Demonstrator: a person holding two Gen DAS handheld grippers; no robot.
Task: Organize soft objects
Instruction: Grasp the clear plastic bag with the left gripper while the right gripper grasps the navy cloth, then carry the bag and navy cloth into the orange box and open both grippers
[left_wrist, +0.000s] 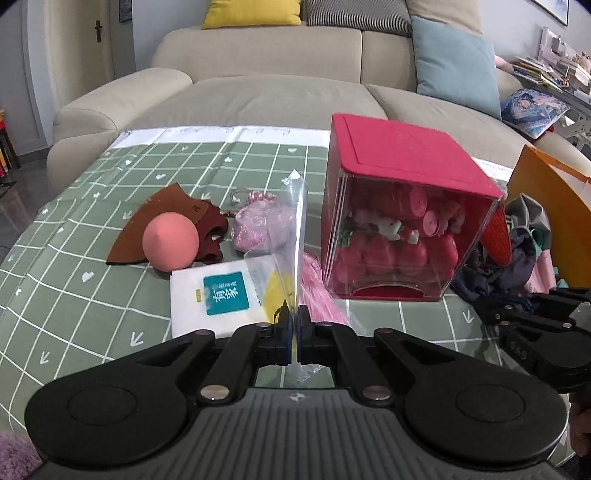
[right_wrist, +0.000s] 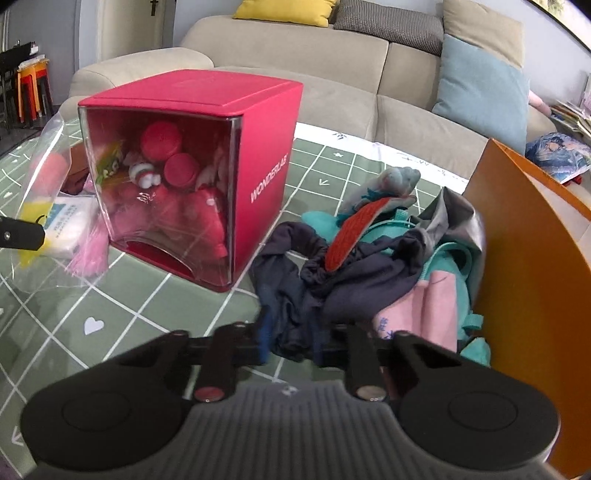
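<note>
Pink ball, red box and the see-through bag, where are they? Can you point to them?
pink ball (left_wrist: 170, 242): left wrist view, middle of its round front.
red box (right_wrist: 258, 192): right wrist view, red side wall with the white lettering.
see-through bag (left_wrist: 291, 221): left wrist view, upright clear plastic above the left gripper (left_wrist: 293, 325).

The tabletop (left_wrist: 74, 295) has a green checked cloth. On it sit a red box (left_wrist: 399, 221), a pink ball (left_wrist: 170, 242), a white packet (left_wrist: 218, 299) and a pile of clothes (right_wrist: 369, 266).

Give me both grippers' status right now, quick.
Left gripper: shut on the clear plastic bag.
Right gripper: fingers open around the edge of the dark navy cloth, not yet clamped.
</note>
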